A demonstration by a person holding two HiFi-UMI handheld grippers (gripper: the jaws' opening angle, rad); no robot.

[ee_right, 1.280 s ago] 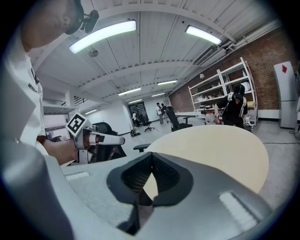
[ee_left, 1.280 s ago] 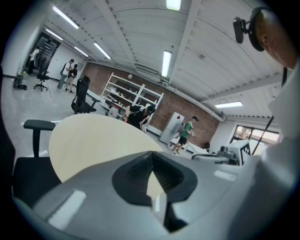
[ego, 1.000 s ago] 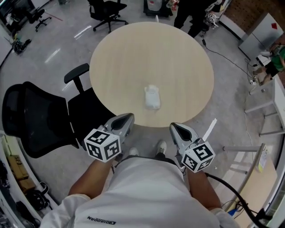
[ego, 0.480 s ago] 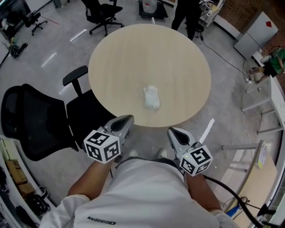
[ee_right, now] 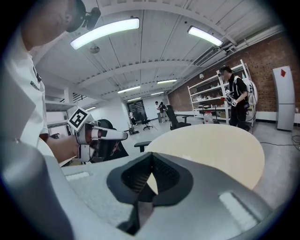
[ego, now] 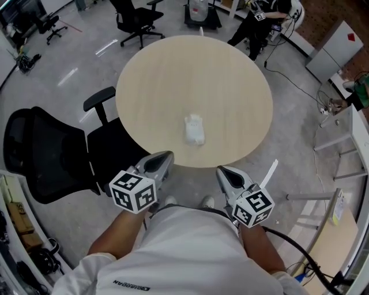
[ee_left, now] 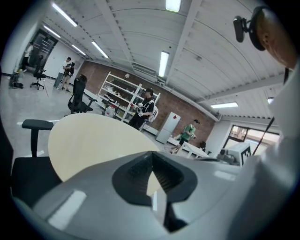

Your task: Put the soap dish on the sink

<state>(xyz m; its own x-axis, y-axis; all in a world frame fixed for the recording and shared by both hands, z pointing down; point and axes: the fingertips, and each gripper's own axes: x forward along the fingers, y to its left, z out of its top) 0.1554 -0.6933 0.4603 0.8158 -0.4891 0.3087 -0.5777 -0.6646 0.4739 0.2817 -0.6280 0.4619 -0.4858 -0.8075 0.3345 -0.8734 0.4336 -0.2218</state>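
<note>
At the centre of the head view: a round pale-wood table [ego: 196, 86] is standing on a grey floor.
- Soap dish [ego: 194, 130]: a small white item, lying alone on the tabletop a little below the table's middle, towards the lower edge. Too small to tell whether anything is lying in it. Nothing is touching it.
- Left gripper [ego: 160, 161]: hovering at the lower left, just off the table's lower edge and well apart from the soap dish. In the left gripper view its jaws are pressing together with nothing between them.
- Right gripper [ego: 228, 174]: hovering at the lower right, likewise off the table's edge. In the right gripper view its jaws are meeting at the tips and pinching nothing; the table is showing beyond them.
- Marker cubes: one is riding on each gripper, left [ego: 133, 191] and right [ego: 254, 207].
- Black office chair [ego: 52, 152]: standing at the left, its armrest reaching towards the table's edge.
- Second office chair [ego: 135, 20]: standing at the top, beyond the table.
- Person in dark clothes [ego: 259, 17]: standing at the upper right.
- Open shelving [ee_left: 119, 96]: standing against a brick wall in the left gripper view, holding small goods too blurred to name.
</note>
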